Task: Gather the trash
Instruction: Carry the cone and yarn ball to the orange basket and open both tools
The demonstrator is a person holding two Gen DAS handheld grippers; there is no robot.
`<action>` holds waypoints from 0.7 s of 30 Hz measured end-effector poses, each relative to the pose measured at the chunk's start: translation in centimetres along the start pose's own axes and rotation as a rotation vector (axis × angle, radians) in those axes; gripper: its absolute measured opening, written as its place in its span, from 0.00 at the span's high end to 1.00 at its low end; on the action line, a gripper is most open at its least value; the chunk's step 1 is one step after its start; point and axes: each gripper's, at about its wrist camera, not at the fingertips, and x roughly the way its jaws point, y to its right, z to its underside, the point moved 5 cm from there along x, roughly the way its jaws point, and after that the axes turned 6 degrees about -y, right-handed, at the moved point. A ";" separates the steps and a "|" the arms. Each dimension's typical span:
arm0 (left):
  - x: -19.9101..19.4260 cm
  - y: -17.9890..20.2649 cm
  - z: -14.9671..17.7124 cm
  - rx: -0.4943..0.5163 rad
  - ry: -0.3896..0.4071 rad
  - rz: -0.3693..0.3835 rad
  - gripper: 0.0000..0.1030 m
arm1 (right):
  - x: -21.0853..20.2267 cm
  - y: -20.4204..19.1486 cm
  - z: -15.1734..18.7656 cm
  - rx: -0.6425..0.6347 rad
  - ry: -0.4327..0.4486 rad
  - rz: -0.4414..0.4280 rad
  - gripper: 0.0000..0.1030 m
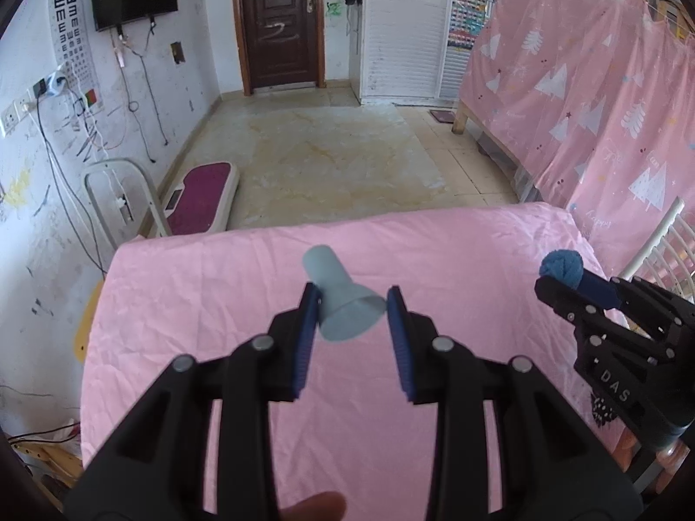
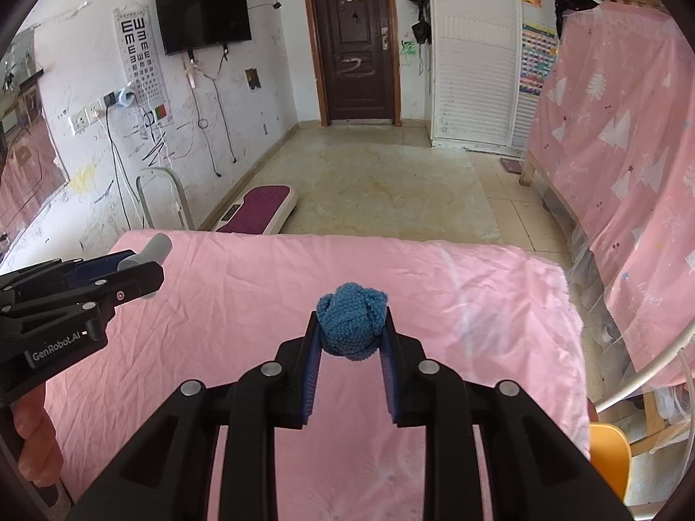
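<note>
My left gripper [image 1: 352, 299] is shut on a grey-blue paper cup [image 1: 341, 293], held on its side above the pink-covered table [image 1: 217, 304], the cup's open mouth toward me. My right gripper [image 2: 351, 325] is shut on a balled-up blue knitted cloth [image 2: 352, 328] above the same table [image 2: 217, 304]. In the left wrist view the right gripper [image 1: 577, 286] is at the right with the blue ball [image 1: 562, 265] at its tip. In the right wrist view the left gripper [image 2: 134, 271] is at the left, the cup's base [image 2: 154, 247] sticking out.
Beyond the table's far edge is tiled floor [image 1: 321, 147] with a maroon step platform [image 1: 202, 193] and a white metal frame [image 1: 113, 199] at the left wall. A pink-draped bunk [image 1: 586, 100] stands at the right. An orange chair [image 2: 608, 464] sits by the table's right side.
</note>
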 end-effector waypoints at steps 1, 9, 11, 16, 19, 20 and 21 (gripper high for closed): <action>-0.2 0.3 0.1 0.007 0.003 0.001 0.70 | -0.6 0.5 0.2 0.008 0.009 0.002 0.86; -1.3 4.4 -0.1 0.085 0.029 -0.007 0.70 | -4.9 4.9 1.9 0.081 0.085 0.029 0.86; -1.4 5.6 -0.2 0.102 0.034 -0.006 0.70 | -5.8 6.0 2.2 0.102 0.104 0.037 0.86; -1.8 8.6 -0.1 0.152 0.037 0.013 0.70 | -8.5 9.2 3.5 0.153 0.156 0.073 0.86; -1.9 10.9 0.2 0.181 0.017 0.065 0.70 | -10.2 11.2 4.3 0.182 0.192 0.096 0.86; -1.9 11.9 0.3 0.191 0.006 0.090 0.70 | -10.9 12.0 4.7 0.192 0.205 0.105 0.86; -1.9 12.6 0.4 0.198 -0.002 0.109 0.70 | -11.5 12.7 5.1 0.204 0.217 0.114 0.86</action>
